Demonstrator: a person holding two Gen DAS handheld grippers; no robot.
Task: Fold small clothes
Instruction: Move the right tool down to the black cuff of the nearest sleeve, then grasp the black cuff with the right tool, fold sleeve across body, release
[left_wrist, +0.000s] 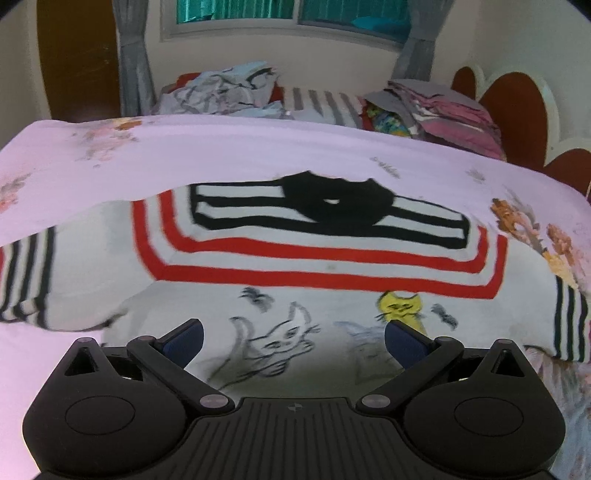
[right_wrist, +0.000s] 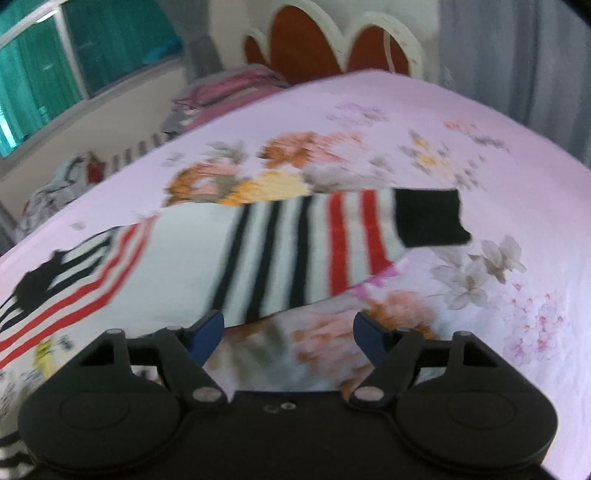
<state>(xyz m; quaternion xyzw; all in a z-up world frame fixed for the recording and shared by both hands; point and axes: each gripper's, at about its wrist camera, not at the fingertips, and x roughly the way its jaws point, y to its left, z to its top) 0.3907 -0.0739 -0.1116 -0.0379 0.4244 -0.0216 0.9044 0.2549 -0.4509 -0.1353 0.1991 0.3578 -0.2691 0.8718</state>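
1. One sweater (left_wrist: 295, 258) lies flat on the pink floral bedsheet (left_wrist: 221, 147), front up, its black collar (left_wrist: 332, 201) on the far side and its hem near the camera.
2. The left gripper (left_wrist: 293, 338) hangs over the near, lower part of the sweater body, above the cat drawings. Its jaws stand wide apart with nothing between them; whether the fingertips touch the cloth cannot be told.
3. The right gripper (right_wrist: 288, 330) is at the near edge of the sweater's right sleeve (right_wrist: 314, 243). Its left finger (right_wrist: 208, 330) overlaps the sleeve's near edge and its right finger (right_wrist: 369, 332) is over bare sheet. The jaws are open and hold nothing.
4. That sleeve stretches out to the right, ending in a black cuff (right_wrist: 430, 218) well beyond the gripper.
5. Counts on the sweater: two red bands ring the chest panel, three cat drawings show near the hem (one white, one yellow, one faint grey), and the right sleeve bears three black stripes and two red ones.
6. Two sleeves show in the left view, one at each edge.
7. Two heaps of other clothes lie at the far side: a pale crumpled pile (left_wrist: 225, 92) to the left, a pink and grey stack (left_wrist: 443, 110) to the right.
8. A red scalloped headboard (right_wrist: 325, 48) stands at the far right.
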